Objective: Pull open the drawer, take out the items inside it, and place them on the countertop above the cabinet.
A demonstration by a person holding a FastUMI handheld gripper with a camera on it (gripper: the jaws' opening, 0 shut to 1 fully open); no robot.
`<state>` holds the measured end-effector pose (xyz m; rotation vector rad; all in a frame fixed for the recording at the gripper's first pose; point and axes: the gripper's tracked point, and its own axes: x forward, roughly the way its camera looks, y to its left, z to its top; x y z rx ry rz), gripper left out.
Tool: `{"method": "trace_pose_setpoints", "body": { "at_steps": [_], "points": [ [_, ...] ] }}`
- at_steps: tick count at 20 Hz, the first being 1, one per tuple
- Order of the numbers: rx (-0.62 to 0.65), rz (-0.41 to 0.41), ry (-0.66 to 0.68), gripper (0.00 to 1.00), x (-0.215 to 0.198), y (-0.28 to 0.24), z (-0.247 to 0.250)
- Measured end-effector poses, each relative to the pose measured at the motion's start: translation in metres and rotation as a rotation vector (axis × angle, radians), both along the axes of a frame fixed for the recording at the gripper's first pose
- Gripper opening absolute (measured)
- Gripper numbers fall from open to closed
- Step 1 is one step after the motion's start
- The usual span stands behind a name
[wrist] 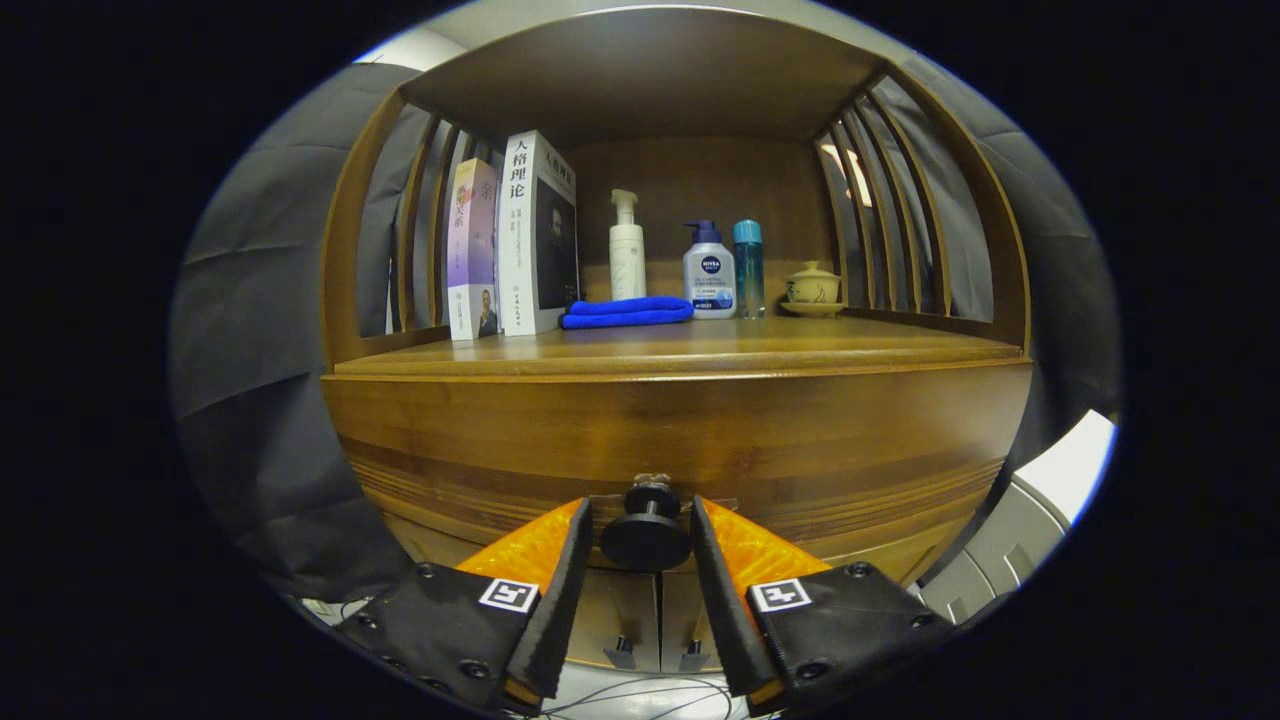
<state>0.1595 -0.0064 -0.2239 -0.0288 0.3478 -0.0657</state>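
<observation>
Gripper (640,545) level, aimed straight at the cabinet front, fingers spread either side of the dark round drawer knob (645,535), close but not clearly pressing it. Drawer (680,440) closed, right under the countertop (680,350). On top: two books (512,240), folded blue cloth (627,312), three bottles (708,268), lidded cup (812,288).

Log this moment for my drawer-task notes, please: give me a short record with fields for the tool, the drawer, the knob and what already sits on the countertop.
tool: tool open, one finger on each side of the knob, gaps visible on both sides
knob: dark round knob between the fingers, not yet clamped
drawer: drawer looks closed, front flush with the cabinet
countertop: countertop holds two upright books, a folded blue cloth, a white pump bottle, a blue-capped pump bottle, a slim teal bottle, a lidded cup
task stage: drawer not yet pulled
</observation>
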Motion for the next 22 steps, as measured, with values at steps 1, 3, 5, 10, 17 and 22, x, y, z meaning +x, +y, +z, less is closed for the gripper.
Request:
{"method": "trace_pose_setpoints", "body": {
  "at_steps": [1, 3, 5, 10, 17, 22],
  "points": [
    [0.005, -0.001, 0.009, 0.53, 0.001, 0.001, -0.001],
    [-0.010, 0.000, 0.023, 0.42, 0.002, 0.002, -0.002],
    [-0.032, 0.004, 0.034, 0.29, 0.004, 0.001, -0.002],
    [-0.015, 0.017, 0.038, 0.28, -0.012, 0.001, 0.000],
    [-0.028, 0.032, 0.035, 0.28, -0.043, 0.004, 0.004],
    [-0.034, 0.044, 0.035, 0.28, -0.065, 0.007, 0.006]
  ]
}}
